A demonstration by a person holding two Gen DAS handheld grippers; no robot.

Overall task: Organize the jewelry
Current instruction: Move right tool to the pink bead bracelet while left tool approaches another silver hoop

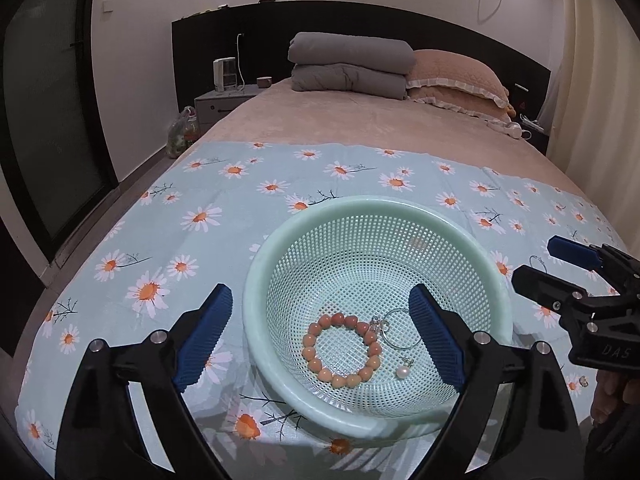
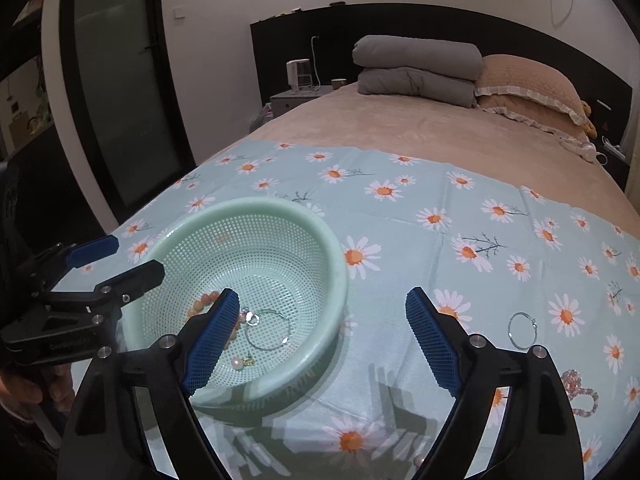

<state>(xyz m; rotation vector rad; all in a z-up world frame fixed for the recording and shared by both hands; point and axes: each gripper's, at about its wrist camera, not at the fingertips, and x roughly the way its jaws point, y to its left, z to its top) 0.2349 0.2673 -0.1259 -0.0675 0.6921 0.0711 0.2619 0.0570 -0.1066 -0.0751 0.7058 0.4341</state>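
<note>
Left gripper (image 1: 320, 336) and right gripper (image 2: 322, 340) both released, empty, above green basket (image 1: 256, 280) holding bead bracelet (image 1: 342, 348), silver bangle (image 1: 400, 328), pearl earring (image 1: 403, 370) on daisy cloth (image 1: 160, 220).

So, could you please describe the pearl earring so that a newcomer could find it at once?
Start at the mint-green mesh basket on the daisy-print cloth. On its floor lie an orange bead bracelet and a thin silver hoop. The pearl earring lies beside the bracelet: one small white ball, the smallest piece there.
</note>
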